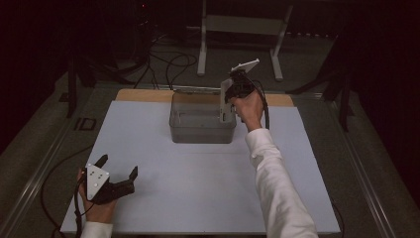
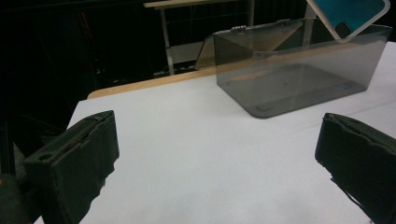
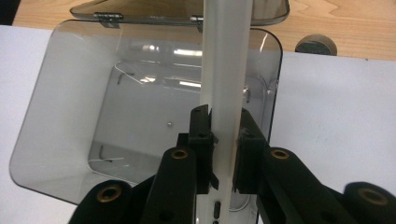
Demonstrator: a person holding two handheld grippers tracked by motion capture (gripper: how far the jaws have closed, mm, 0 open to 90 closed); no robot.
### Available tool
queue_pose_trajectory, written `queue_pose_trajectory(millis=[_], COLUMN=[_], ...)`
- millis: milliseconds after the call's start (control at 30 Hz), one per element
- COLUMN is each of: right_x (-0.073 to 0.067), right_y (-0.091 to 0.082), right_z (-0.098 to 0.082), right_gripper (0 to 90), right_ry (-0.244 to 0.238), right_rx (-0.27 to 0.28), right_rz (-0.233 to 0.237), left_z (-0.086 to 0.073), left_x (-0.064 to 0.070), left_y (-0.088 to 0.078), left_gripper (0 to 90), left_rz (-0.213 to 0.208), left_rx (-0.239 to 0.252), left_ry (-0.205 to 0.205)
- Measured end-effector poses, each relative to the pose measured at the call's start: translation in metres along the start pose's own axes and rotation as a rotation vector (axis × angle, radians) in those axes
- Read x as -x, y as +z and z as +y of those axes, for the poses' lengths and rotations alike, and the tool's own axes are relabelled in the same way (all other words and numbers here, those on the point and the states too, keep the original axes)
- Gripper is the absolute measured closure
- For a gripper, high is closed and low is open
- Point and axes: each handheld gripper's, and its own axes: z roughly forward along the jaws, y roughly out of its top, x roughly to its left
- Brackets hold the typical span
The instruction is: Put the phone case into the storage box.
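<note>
Spanning most of the high view: a white table top (image 1: 198,198), with a strip of bare wood (image 1: 143,95) along its far edge at 12 o'clock. Standing on the white surface near that far edge, just above centre: a smoky clear plastic box (image 1: 200,130), open, its hinged lid (image 3: 154,11) folded back behind it toward the wood. Inside the box, nothing to make out but the bare bottom.

At about 1 o'clock from the box centre, above its right rim: the right gripper (image 1: 229,101), held by a hand on a white-sleeved arm (image 1: 277,188), pointed down into the box. Jaws pinching a phone case (image 3: 226,70) by its thin edge, white rim showing, teal face seen from the left gripper view (image 2: 348,14); lower end dipping within the box opening.

At 7 o'clock on the table, well apart from the box: the left gripper (image 1: 119,171), low over the white surface, jaws spread wide, holding nothing.
</note>
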Motion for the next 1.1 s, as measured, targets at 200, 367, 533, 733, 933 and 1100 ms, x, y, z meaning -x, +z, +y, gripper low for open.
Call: queue_pose_trajectory(millis=[200, 367, 533, 733, 933, 1100], right_x=[0.003, 0.002, 0.005, 0.007, 0.007, 0.006], right_y=[0.008, 0.013, 0.021, 0.028, 0.032, 0.037], right_z=[-0.001, -0.003, -0.006, -0.009, -0.011, -0.013], right_gripper=[80.9, 80.9, 80.9, 80.8, 80.8, 80.7], right_ry=[0.004, 0.003, 0.010, 0.009, 0.011, 0.008], right_rx=[-0.011, -0.013, -0.028, -0.037, -0.047, -0.063], right_rz=[-0.025, -0.039, -0.048, -0.055, -0.061, -0.069], left_z=[0.000, 0.000, 0.000, 0.000, 0.000, 0.000], left_x=[0.000, 0.000, 0.000, 0.001, 0.000, 0.000], left_y=[0.000, -0.001, -0.001, 0.000, -0.001, -0.001], left_gripper=[0.2, 0.2, 0.2, 0.2, 0.2, 0.2], left_rz=[-0.002, -0.001, -0.001, -0.002, -0.001, -0.001], left_rx=[0.003, 0.003, 0.004, 0.002, 0.003, 0.003], left_ry=[-0.002, -0.007, -0.010, -0.007, -0.009, -0.007])
